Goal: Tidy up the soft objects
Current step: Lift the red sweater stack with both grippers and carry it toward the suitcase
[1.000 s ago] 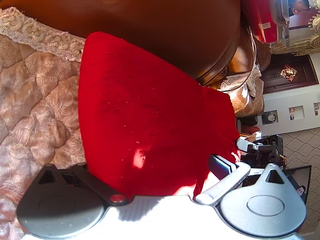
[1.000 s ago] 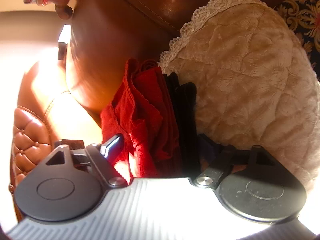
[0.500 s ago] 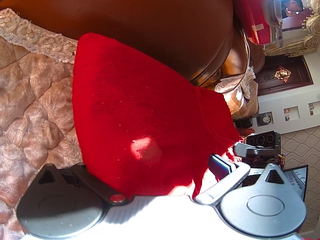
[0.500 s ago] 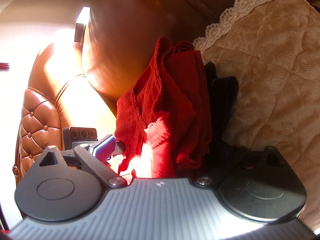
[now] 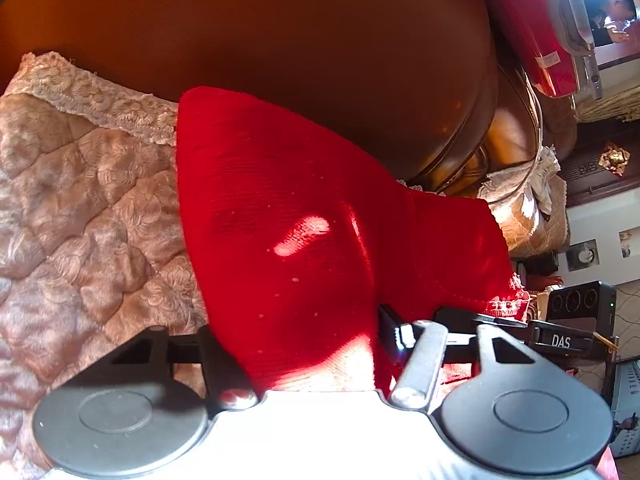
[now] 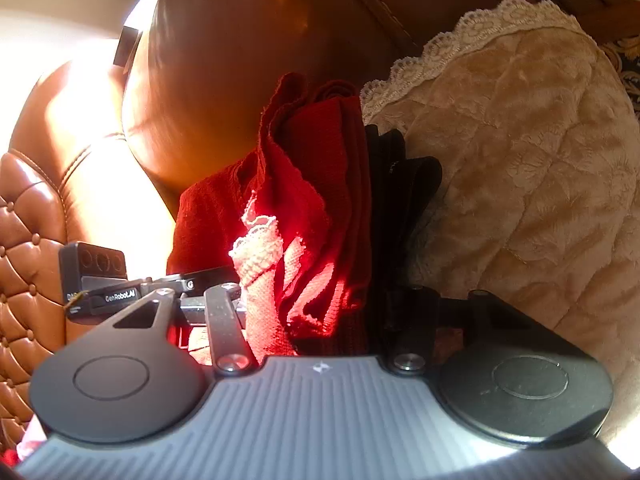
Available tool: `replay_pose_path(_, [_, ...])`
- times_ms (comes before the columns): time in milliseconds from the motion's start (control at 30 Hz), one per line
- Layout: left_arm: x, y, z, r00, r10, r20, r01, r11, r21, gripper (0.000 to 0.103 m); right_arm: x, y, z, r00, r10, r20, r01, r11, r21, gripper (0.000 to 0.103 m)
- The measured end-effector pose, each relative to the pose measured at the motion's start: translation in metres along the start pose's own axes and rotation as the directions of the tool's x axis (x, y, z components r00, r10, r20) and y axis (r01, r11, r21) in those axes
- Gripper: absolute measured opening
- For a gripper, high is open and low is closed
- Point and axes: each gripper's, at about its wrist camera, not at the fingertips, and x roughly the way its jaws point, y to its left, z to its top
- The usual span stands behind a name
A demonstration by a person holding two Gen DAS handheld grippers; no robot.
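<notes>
The left gripper (image 5: 312, 344) is clamped on the near end of a red cloth (image 5: 304, 216); its two fingers press in from either side and the knit bunches up between them. From there the cloth spreads away from the gripper as a broad sheet. Its left part lies over a quilted cover (image 5: 80, 208) with a lace edge, and its far edge lies against the brown leather sofa (image 5: 300, 40) back.

In the right wrist view, the right gripper (image 6: 316, 312) is closed on the same red cloth (image 6: 312, 184), seen here edge-on as several folded layers with a pale lace trim (image 6: 256, 248) lit by sun. A black cloth (image 6: 404, 188) sits folded just to the right of the red one, touching it and pressed against the quilted cover (image 6: 520, 168). It also runs down between the right gripper's fingers, so the jaws hold both fabrics. The stack stands at the seat's edge, between the sofa (image 6: 240, 64) back on the left and the cover on the right.

The left gripper (image 6: 120, 292) shows at the left of the right wrist view, touching the red cloth's near corner. The right gripper (image 5: 560, 336) shows at the right edge of the left wrist view, beside the cloth's lace hem.
</notes>
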Motion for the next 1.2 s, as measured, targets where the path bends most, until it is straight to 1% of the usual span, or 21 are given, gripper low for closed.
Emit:
replay_pose_path(33, [-0.001, -0.008, -0.002, 1.000, 0.027, 0.006, -0.028, 1.000, 0.005, 0.050, 0.000, 0.005, -0.001, 1.000, -0.014, 0.005, 0.014, 1.000, -0.010, 0.058])
replay_pose_path(67, [-0.002, -0.015, -0.004, 0.998, 0.055, 0.013, -0.055, 0.998, 0.010, 0.048, -0.001, 0.009, -0.002, 1.000, -0.027, 0.010, 0.027, 0.999, -0.021, 0.058])
replay_pose_path(133, [-0.004, -0.030, -0.007, 0.994, 0.110, 0.026, -0.110, 0.994, 0.019, 0.046, -0.003, 0.018, -0.004, 0.999, -0.049, 0.022, 0.050, 0.998, -0.043, 0.058])
replay_pose_path(233, [-0.008, -0.052, -0.013, 0.982, 0.183, 0.048, -0.184, 0.982, 0.031, 0.044, -0.009, 0.032, -0.009, 0.996, -0.080, 0.041, 0.082, 0.994, -0.074, 0.057])
replay_pose_path(300, [-0.009, -0.063, -0.019, 0.978, 0.200, 0.063, -0.203, 0.978, 0.042, 0.044, -0.015, 0.042, -0.012, 0.993, -0.102, 0.056, 0.107, 0.990, -0.097, 0.057])
replay_pose_path(400, [-0.012, -0.075, -0.024, 0.975, 0.208, 0.073, -0.210, 0.977, 0.025, 0.044, -0.024, 0.056, -0.016, 0.988, -0.133, 0.078, 0.143, 0.980, -0.137, 0.057])
replay_pose_path(533, [-0.016, -0.094, -0.028, 0.964, 0.247, 0.098, -0.250, 0.968, 0.011, 0.044, -0.038, 0.059, -0.014, 0.988, -0.128, 0.087, 0.141, 0.976, -0.167, 0.057])
replay_pose_path(567, [-0.016, -0.099, -0.029, 0.960, 0.260, 0.102, -0.262, 0.965, 0.003, 0.044, -0.038, 0.059, -0.011, 0.989, -0.120, 0.083, 0.133, 0.977, -0.170, 0.057])
replay_pose_path(633, [-0.013, -0.116, -0.031, 0.948, 0.300, 0.109, -0.301, 0.954, -0.009, 0.044, -0.047, 0.045, -0.006, 0.993, -0.097, 0.066, 0.107, 0.979, -0.173, 0.057])
replay_pose_path(667, [-0.010, -0.121, -0.031, 0.941, 0.319, 0.111, -0.319, 0.947, -0.016, 0.044, -0.047, 0.042, -0.010, 0.995, -0.085, 0.054, 0.093, 0.980, -0.178, 0.057])
replay_pose_path(767, [0.001, -0.139, -0.030, 0.918, 0.375, 0.130, -0.371, 0.927, -0.054, 0.044, -0.053, 0.030, 0.004, 0.998, -0.055, 0.016, 0.057, 0.978, -0.202, 0.057])
replay_pose_path(867, [0.013, -0.155, -0.033, 0.894, 0.418, 0.160, -0.399, 0.906, -0.139, 0.043, -0.054, 0.023, 0.021, 0.999, -0.037, -0.031, 0.028, 0.965, -0.262, 0.057])
replay_pose_path(967, [0.024, -0.171, -0.033, 0.876, 0.454, 0.162, -0.418, 0.883, -0.214, 0.043, -0.058, 0.021, 0.039, 0.996, -0.042, -0.074, 0.015, 0.942, -0.336, 0.057])
replay_pose_path(1033, [0.027, -0.180, -0.029, 0.873, 0.463, 0.156, -0.418, 0.873, -0.253, 0.043, -0.062, 0.024, 0.048, 0.994, -0.055, -0.093, 0.015, 0.926, -0.378, 0.057])
replay_pose_path(1100, [0.026, -0.191, -0.026, 0.871, 0.468, 0.149, -0.416, 0.864, -0.285, 0.043, -0.072, 0.033, 0.055, 0.991, -0.068, -0.111, 0.019, 0.918, -0.395, 0.057])
replay_pose_path(1200, [0.013, -0.209, -0.027, 0.870, 0.472, 0.140, -0.409, 0.851, -0.330, 0.043, -0.090, 0.048, 0.062, 0.986, -0.086, -0.141, 0.020, 0.910, -0.415, 0.057])
